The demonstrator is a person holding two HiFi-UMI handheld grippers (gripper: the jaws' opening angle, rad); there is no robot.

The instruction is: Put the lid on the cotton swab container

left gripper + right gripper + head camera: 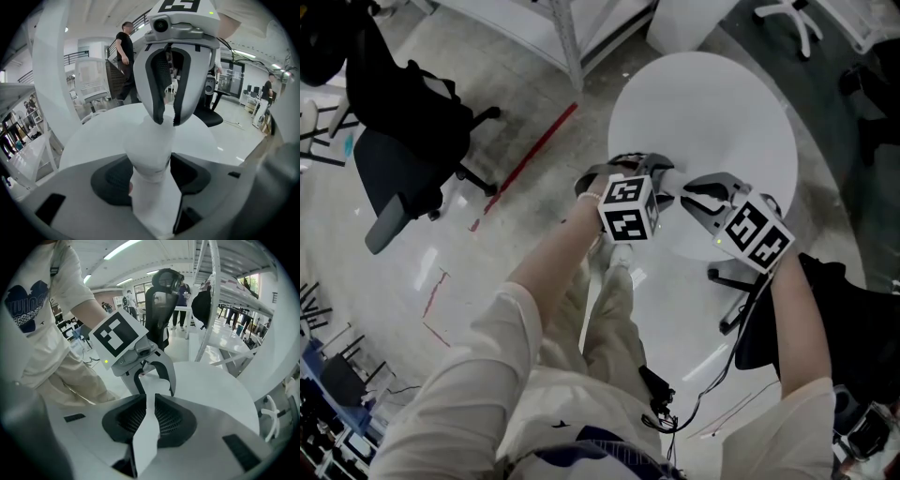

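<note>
**Lid brought to the container's mouth, ready to seat**

The round white table [741, 112] carries nothing in sight. Both grippers work just above its 7 o'clock edge, probably so that a dropped piece lands on the top.

The left forearm [553, 272] reaches in from 7 o'clock and the right forearm [797, 319] from 5 o'clock, and both tools tilt downward. The right gripper [168, 121] sits at 3 o'clock of the left gripper [154, 389], with their tips meeting.

The left jaws stand fairly wide, clamped on the sides of the white container [149, 154]. That grip seems meant to keep it upright and its mouth free.

The right jaws are pinched nearly together on a thin white piece seen edge-on, by my reading the lid [145, 432]. They hold it at the container's 12 o'clock end, right at its top. I cannot tell whether it is seated yet.
</note>
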